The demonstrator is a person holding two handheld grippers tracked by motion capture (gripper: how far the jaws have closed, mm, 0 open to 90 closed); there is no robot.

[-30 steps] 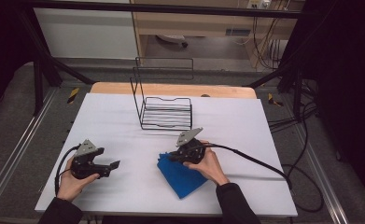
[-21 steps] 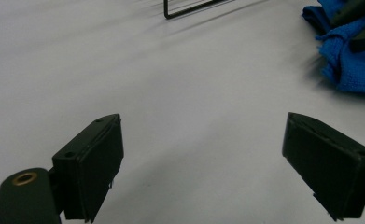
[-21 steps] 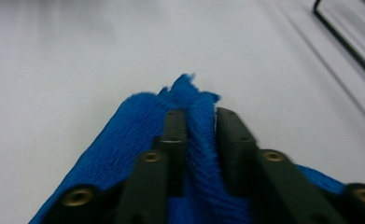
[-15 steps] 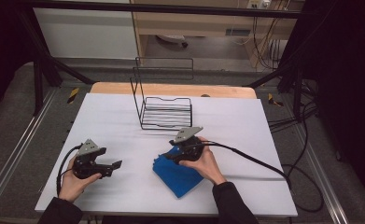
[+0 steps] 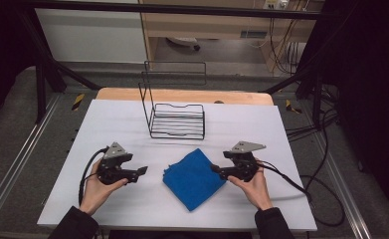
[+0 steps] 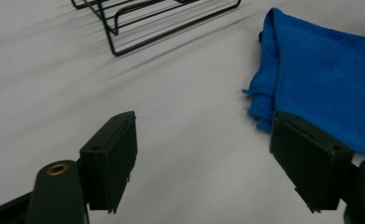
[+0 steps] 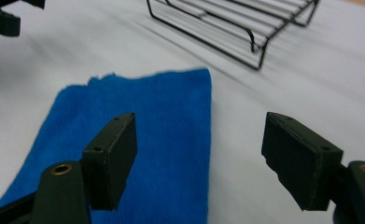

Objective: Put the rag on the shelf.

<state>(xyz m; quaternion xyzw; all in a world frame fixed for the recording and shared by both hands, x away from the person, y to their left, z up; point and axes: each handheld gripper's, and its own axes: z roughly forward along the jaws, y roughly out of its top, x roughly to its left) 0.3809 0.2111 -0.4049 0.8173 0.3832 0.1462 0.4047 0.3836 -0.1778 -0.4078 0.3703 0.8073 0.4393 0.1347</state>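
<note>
On the near middle of the white table [image 5: 281,129], my right gripper [image 5: 215,169] had just opened and drawn right off the folded blue cloth [image 5: 194,178], which lay flat between it and my spread, slightly narrowing, empty left gripper [image 5: 143,170], so the fold looked finished.

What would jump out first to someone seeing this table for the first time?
The bright blue folded cloth lies near the front of the white table, between two hand-held grippers. The left gripper and right gripper flank it with jaws open, holding nothing. Behind it stands a black wire rack.
</note>
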